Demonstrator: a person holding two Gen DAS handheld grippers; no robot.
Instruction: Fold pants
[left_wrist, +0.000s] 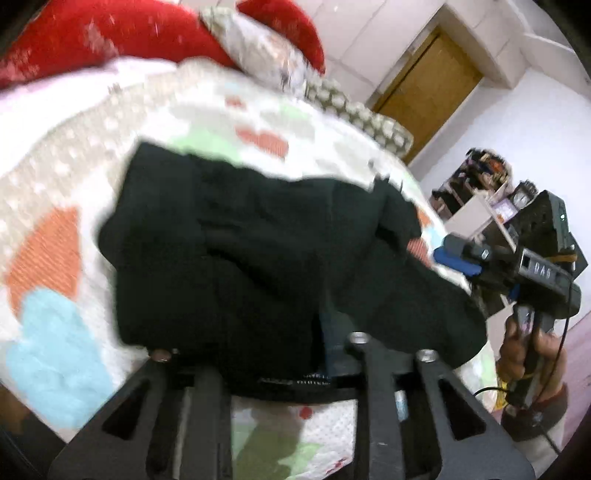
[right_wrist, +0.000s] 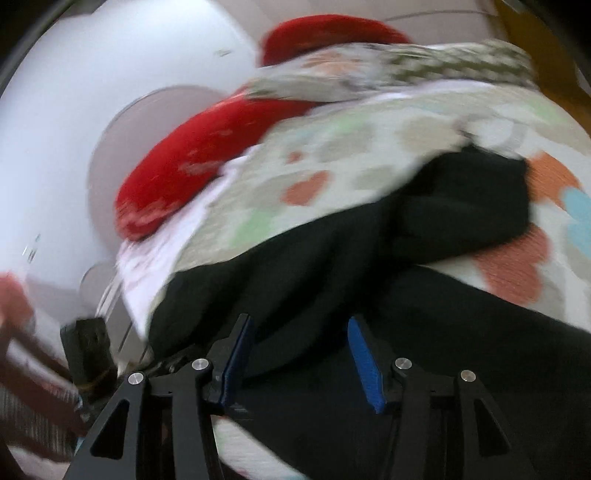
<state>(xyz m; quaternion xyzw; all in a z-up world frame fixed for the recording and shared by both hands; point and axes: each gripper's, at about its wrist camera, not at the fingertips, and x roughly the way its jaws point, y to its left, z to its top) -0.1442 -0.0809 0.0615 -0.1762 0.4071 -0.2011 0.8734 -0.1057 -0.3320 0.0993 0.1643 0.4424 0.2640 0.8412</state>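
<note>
Black pants (left_wrist: 258, 251) lie bunched in a rough fold on the flower-print bedspread (left_wrist: 55, 258). Their near hem drapes over my left gripper (left_wrist: 288, 354). One dark blue pad (left_wrist: 328, 339) shows under the cloth and the other finger is hidden, but the linkage arms stand apart, so the jaws look open. In the right wrist view the pants (right_wrist: 369, 258) spread beneath my right gripper (right_wrist: 299, 325). It is open, its blue pads (right_wrist: 365, 365) wide apart and pressing on nothing. The right gripper (left_wrist: 454, 254) also shows at the bed's right edge, held by a hand (left_wrist: 532, 354).
Red pillows (left_wrist: 110, 33) and a patterned pillow (left_wrist: 266, 55) lie at the head of the bed. A wooden door (left_wrist: 428, 85) and a cluttered shelf unit (left_wrist: 476, 192) stand beyond the right side. A pale round headboard (right_wrist: 110, 147) is at the left.
</note>
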